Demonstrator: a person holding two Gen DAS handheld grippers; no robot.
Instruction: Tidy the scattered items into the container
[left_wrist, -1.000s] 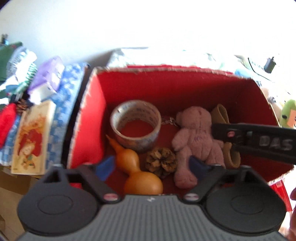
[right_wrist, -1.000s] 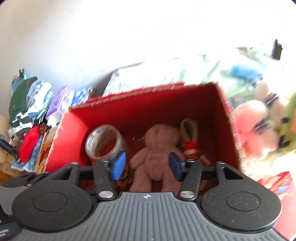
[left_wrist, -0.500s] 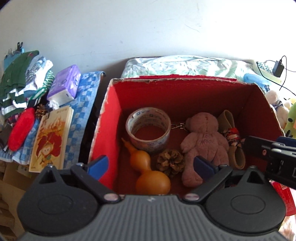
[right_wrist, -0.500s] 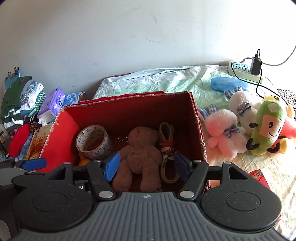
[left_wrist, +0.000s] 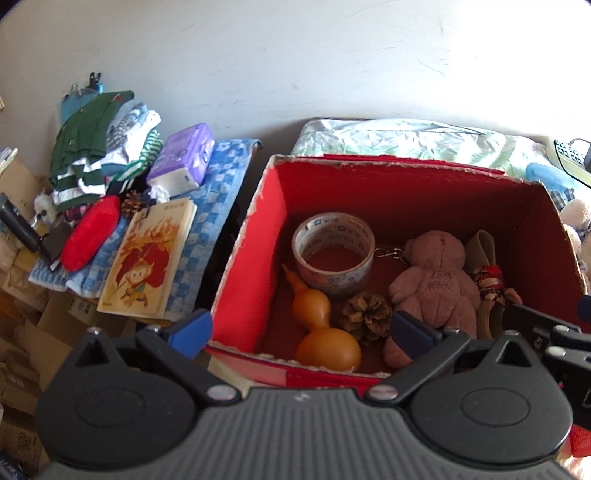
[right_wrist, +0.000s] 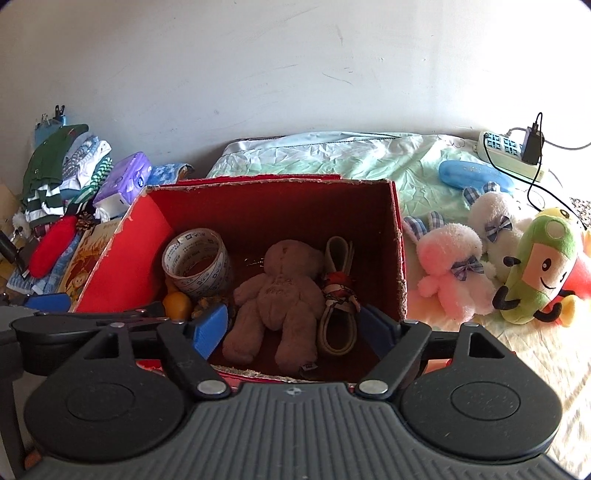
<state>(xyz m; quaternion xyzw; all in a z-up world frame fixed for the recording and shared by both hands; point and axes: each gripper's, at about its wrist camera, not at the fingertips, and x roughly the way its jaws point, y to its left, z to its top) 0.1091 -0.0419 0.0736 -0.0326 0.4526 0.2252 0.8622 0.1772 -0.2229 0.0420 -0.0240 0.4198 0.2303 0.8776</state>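
A red cardboard box (left_wrist: 255, 258) (right_wrist: 400, 240) stands on the bed. Inside lie a tape roll (left_wrist: 334, 254) (right_wrist: 197, 264), an orange gourd (left_wrist: 325, 332), a pine cone (left_wrist: 365, 317), a brown teddy bear (left_wrist: 436, 291) (right_wrist: 280, 295) and a beige strap with a red knot (left_wrist: 487, 280) (right_wrist: 338, 295). My left gripper (left_wrist: 301, 334) is open and empty, held above the box's near left corner. My right gripper (right_wrist: 295, 330) is open and empty above the box's near edge, over the teddy's legs.
Left of the box lie a picture book (left_wrist: 147, 262), a red pouch (left_wrist: 90, 232), a purple tissue pack (left_wrist: 183, 158) and folded clothes (left_wrist: 92, 144). Right of the box sit pink (right_wrist: 450, 266), white (right_wrist: 495, 221) and green (right_wrist: 535, 273) plush toys, a blue case (right_wrist: 472, 175) and a power strip (right_wrist: 509, 151).
Both grippers have pulled back and risen away from the box, so more of the room shows. The left jaws have opened wider. The items in the box have not moved.
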